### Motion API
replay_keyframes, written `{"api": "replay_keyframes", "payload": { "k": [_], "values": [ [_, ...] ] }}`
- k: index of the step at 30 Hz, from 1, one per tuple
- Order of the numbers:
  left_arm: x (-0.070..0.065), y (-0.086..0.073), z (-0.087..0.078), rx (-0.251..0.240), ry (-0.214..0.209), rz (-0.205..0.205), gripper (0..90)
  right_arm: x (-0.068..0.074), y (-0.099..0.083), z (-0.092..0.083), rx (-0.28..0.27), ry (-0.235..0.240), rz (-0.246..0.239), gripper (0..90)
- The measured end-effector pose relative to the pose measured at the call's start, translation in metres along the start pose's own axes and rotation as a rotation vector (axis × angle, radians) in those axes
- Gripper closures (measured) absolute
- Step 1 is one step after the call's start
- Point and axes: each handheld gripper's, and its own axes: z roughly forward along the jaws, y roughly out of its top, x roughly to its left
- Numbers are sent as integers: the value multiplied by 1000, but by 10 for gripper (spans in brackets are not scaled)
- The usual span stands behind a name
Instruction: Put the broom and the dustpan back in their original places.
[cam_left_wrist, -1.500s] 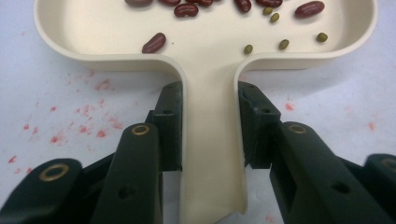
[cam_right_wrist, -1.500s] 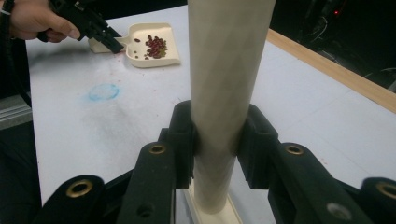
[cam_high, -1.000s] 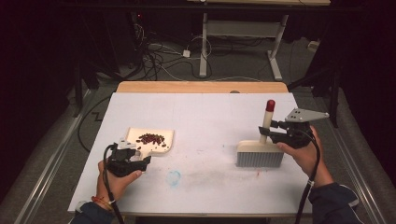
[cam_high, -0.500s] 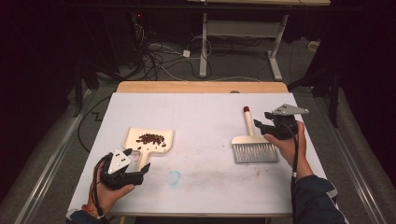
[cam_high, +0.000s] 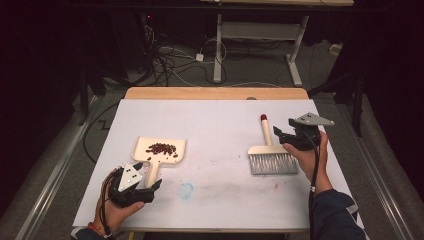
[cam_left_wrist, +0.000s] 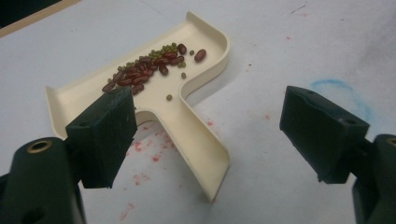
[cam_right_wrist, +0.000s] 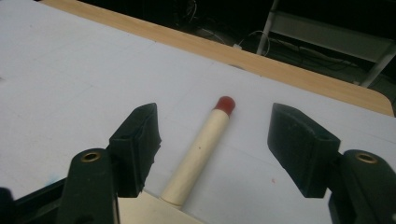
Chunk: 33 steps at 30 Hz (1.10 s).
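Two hand-held grippers work over a white table (cam_high: 220, 120). The left gripper (cam_left_wrist: 205, 135), jaws spread wide, straddles the handle of a cream plastic dustpan (cam_left_wrist: 187, 126) holding red and green beans (cam_left_wrist: 149, 63) near the table's left side. The right gripper (cam_right_wrist: 212, 149), jaws just opening, frames the red-tipped handle of a flat-lying cream brush (cam_high: 270, 152). Bare tabletop separates them.
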Motion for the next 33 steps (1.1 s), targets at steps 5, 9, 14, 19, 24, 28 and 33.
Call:
{"api": "replay_keyframes", "payload": {
  "k": [5,9,14,19,24,28,33],
  "values": [
    [-3,0,0,0,5,20,188,6,1,-1,-5,-22,23,270],
    [-3,0,1,-1,-5,24,189,12,4,-6,-45,-23,26,239],
    [-5,0,3,8,-8,19,188,18,7,-12,-77,-9,21,220],
    [-6,1,4,5,-13,24,188,21,8,-16,-98,7,20,220],
    [-7,1,5,8,-20,26,188,26,11,-21,-112,19,5,221],
    [-7,1,4,15,-18,38,188,30,13,-26,-118,26,-11,222],
    [-8,1,3,15,-25,56,188,34,14,-31,-128,29,-28,222]
  ]
}}
